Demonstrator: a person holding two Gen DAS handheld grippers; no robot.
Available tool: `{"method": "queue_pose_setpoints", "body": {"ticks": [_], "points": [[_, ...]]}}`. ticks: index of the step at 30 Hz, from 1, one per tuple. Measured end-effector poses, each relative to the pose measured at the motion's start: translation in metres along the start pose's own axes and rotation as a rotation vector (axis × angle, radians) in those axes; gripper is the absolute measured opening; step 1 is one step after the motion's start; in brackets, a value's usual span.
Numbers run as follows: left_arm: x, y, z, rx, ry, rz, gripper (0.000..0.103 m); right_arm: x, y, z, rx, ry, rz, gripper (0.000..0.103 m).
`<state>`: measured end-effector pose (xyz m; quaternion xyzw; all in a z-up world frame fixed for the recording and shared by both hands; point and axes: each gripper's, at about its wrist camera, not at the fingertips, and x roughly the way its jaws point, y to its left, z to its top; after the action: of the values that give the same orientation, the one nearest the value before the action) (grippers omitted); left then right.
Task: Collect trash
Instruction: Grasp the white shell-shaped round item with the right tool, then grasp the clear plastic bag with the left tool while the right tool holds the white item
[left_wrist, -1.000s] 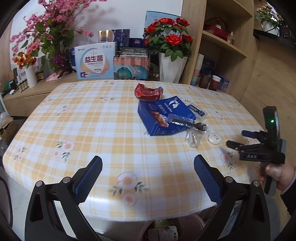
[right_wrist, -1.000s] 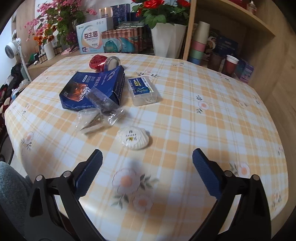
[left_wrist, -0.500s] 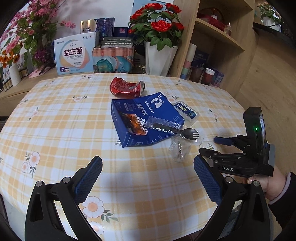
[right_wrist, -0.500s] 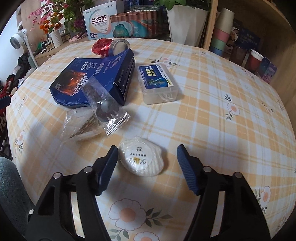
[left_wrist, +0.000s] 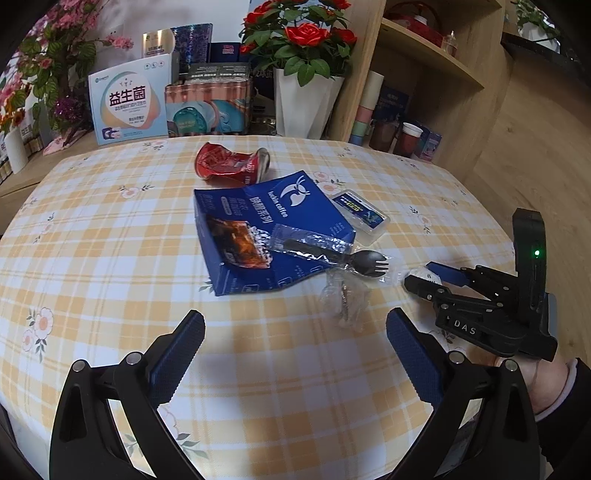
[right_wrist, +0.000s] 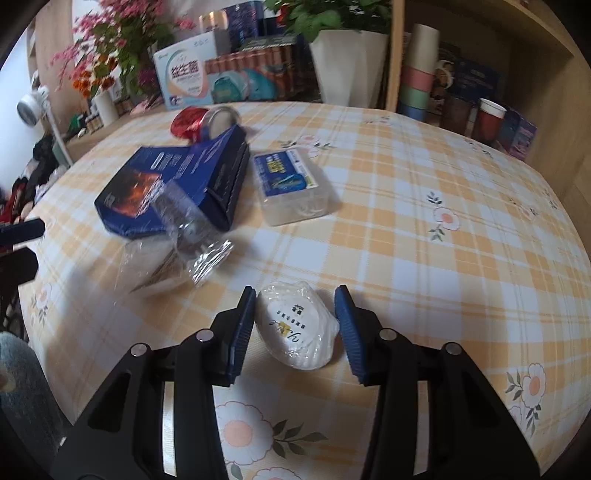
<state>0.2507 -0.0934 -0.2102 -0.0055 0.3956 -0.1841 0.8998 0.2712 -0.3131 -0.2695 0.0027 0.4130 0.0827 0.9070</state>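
Trash lies on the checked tablecloth (left_wrist: 110, 258): a crushed red can (left_wrist: 231, 164), a blue coffee box (left_wrist: 266, 229), a wrapped black spork (left_wrist: 332, 254), a crumpled clear wrapper (left_wrist: 345, 299) and a clear plastic case (left_wrist: 360, 214). A white shell-shaped soap packet (right_wrist: 297, 328) sits between the fingers of my right gripper (right_wrist: 297, 326), which is partly closed around it with small gaps on both sides. My left gripper (left_wrist: 295, 354) is open and empty, above the table in front of the box. The right gripper also shows in the left wrist view (left_wrist: 430, 277).
A white vase of red roses (left_wrist: 306, 99), boxes (left_wrist: 127, 103) and pink flowers stand behind the table. A wooden shelf (left_wrist: 424, 74) with cups stands at the back right. The table edge curves down on the right (right_wrist: 554, 258).
My right gripper has moved forward and narrowed around the white soap packet. My left gripper has moved forward over the table toward the blue box and stayed open.
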Motion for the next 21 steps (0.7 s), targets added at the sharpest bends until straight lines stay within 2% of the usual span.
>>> {"method": "queue_pose_setpoints", "body": {"ticks": [7,11,15,19,21], "points": [[0.021,-0.012,0.009,-0.021,0.048,-0.057,0.08,-0.004,-0.007,-0.001,0.032,-0.032,0.012,0.046],[0.037,-0.025,0.009,0.021,0.069,-0.06,0.07,-0.004,-0.008,-0.002,0.043,-0.03,0.022,0.046],[0.061,-0.028,0.009,0.016,0.119,-0.054,0.064,-0.004,-0.009,-0.003,0.051,-0.031,0.02,0.046],[0.079,-0.029,0.008,0.006,0.163,-0.063,0.049,-0.005,-0.01,-0.004,0.057,-0.035,0.029,0.046],[0.079,-0.032,0.007,0.017,0.157,-0.083,0.035,-0.005,-0.011,-0.004,0.061,-0.034,0.033,0.046]]}}
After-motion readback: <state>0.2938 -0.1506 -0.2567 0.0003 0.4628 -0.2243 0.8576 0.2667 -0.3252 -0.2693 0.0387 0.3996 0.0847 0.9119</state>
